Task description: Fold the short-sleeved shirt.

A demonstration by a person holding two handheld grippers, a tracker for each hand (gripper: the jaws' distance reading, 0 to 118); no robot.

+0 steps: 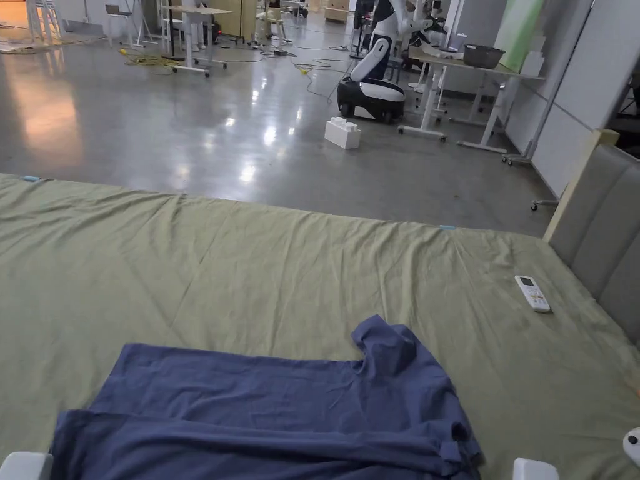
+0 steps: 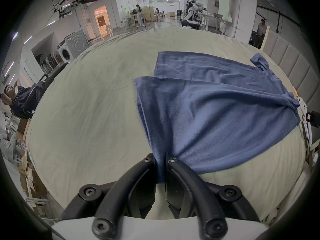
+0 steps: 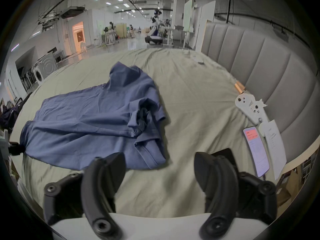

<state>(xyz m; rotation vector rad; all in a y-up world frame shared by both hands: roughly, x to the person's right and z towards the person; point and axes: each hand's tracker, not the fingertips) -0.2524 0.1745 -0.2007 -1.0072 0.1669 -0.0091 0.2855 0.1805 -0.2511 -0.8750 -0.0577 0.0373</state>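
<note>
You won't find any lettering you can make out here. The phone lying beside the headboard has a lit screen with a red block and lines of print, all too small and blurred to tell. The paper sheet next to it carries faint lines, equally unclear. The remote control on the bedsheet has buttons and a small display whose marks are too tiny to distinguish.

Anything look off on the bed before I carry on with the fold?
The shirt lies uneven: its collar end is bunched while the left claw pinches the hem. A phone and remote lie near the headboard, apart from the shirt.
</note>
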